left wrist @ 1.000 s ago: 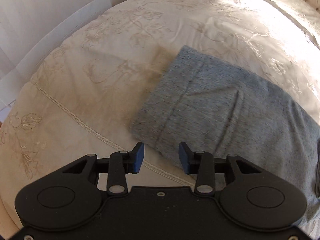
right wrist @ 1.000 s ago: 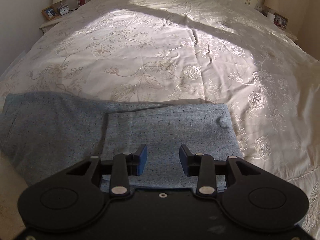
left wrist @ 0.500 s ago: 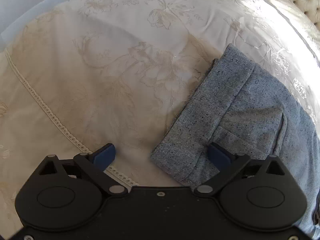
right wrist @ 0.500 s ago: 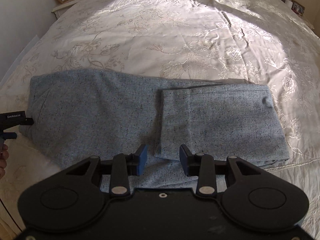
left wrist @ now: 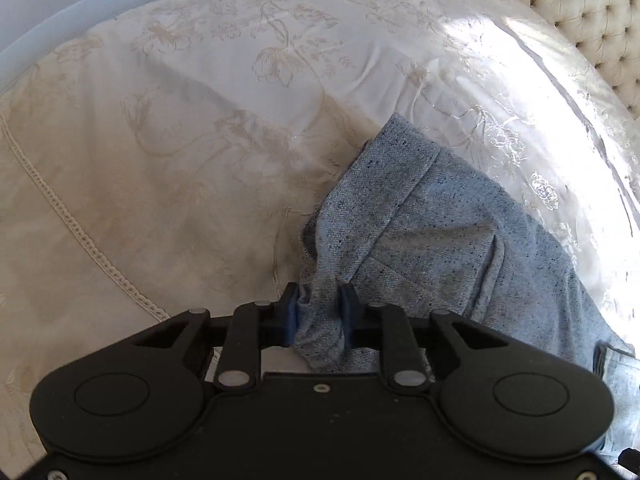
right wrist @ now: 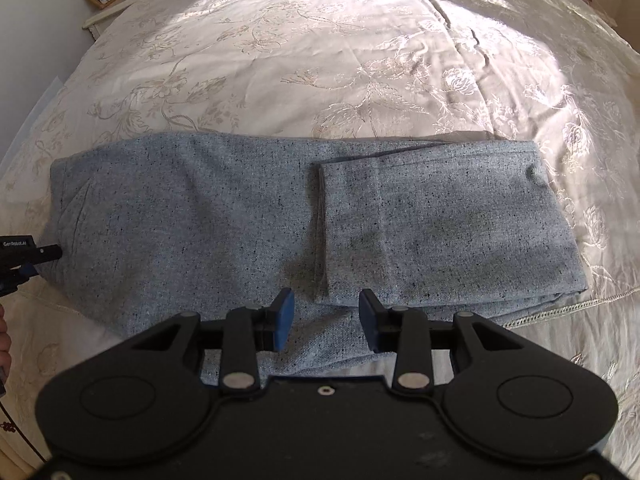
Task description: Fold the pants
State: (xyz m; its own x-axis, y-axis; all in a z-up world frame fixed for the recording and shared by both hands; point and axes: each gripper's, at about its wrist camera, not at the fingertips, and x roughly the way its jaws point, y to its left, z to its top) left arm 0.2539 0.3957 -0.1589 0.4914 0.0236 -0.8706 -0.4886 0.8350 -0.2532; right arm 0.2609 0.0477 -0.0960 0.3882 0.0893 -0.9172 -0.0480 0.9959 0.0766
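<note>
Near the bed's (right wrist: 400, 40) left edge, the left claw (left wrist: 320, 312) is closing on the pants (right wrist: 240, 216) corner; pinch tight before lifting, while the right claw (right wrist: 324, 320) waits open.

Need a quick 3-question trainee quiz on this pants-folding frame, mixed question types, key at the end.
1. True or false: the left claw has a bunched corner of the grey pants between its pads.
2. The right claw is: A) gripping the pants, B) open above the pants, C) out of view.
3. Fill in: the pants lie on a cream embroidered ____.

Key: 1 true, its jaws closing on the cloth; 2 B; 3 bedspread.
</note>
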